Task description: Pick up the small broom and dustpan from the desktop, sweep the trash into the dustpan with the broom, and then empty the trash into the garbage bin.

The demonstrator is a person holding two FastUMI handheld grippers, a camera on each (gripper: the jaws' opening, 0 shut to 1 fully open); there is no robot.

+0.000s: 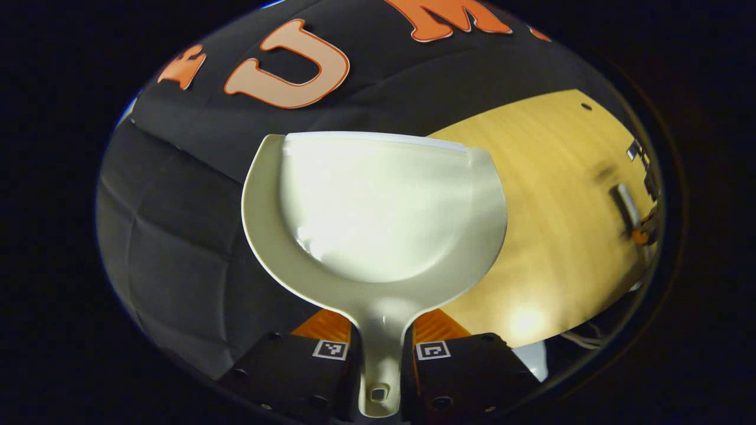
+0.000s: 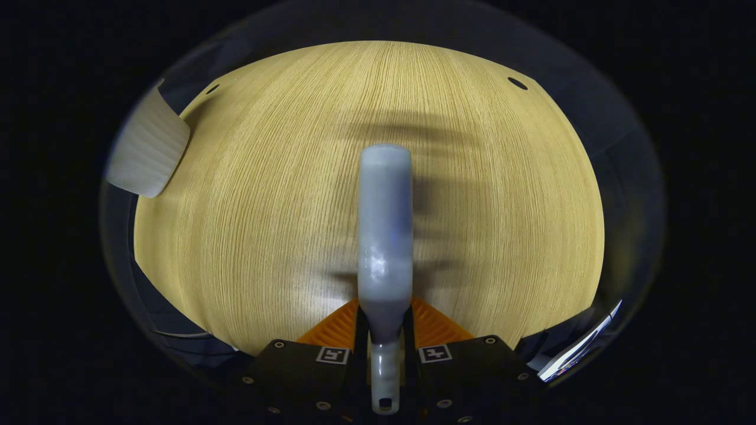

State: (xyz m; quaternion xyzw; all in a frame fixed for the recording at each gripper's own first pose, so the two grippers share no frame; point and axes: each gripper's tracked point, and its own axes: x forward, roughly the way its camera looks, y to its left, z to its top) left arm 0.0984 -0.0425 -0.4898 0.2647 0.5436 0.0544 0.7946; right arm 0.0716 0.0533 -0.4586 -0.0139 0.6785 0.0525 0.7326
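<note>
Pale wood-grain desktop [image 2: 266,206] under black booth cloth; I hold both tools off it.

In the left gripper view, my left gripper [image 1: 381,348] is clenched on the handle of the cream plastic dustpan [image 1: 378,212], its pan tipped up toward the cloth with no trash I can make out in it. In the right gripper view, my right gripper [image 2: 384,348] grasps the stem of the pale grey small broom [image 2: 385,230], blurred above the desktop; a ribbed white object [image 2: 147,150] sits at the desk's edge. I judge the thin handles could twist in my jaws, spilling trash short of the bin.
</note>
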